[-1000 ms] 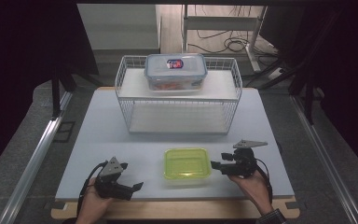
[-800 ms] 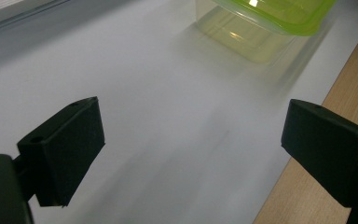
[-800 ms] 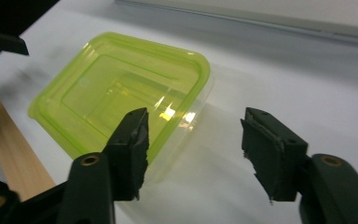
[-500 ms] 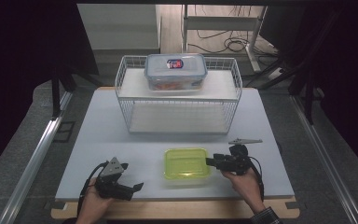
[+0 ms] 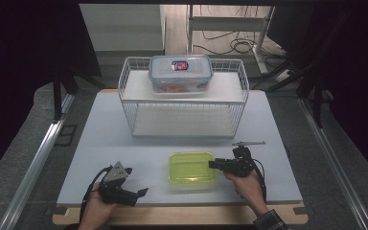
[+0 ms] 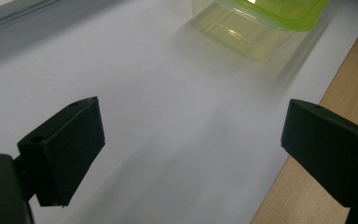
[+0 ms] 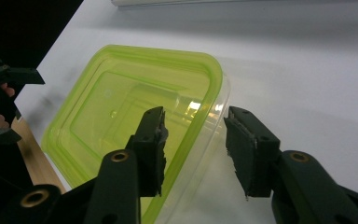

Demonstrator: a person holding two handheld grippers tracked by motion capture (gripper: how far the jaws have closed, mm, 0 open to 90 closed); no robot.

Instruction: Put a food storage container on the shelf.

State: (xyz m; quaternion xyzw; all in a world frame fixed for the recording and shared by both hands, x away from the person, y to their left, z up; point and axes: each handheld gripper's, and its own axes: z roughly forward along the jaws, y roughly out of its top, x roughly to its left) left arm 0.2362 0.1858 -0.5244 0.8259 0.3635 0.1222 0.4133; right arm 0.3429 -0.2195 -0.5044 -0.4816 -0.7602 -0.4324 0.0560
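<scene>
right fingers | straddle green container rim | parted

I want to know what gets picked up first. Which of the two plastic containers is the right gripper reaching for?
The green-lidded container on the table; the right gripper straddles its rim, open. The blue-lidded container sits atop the wire rack.
</scene>
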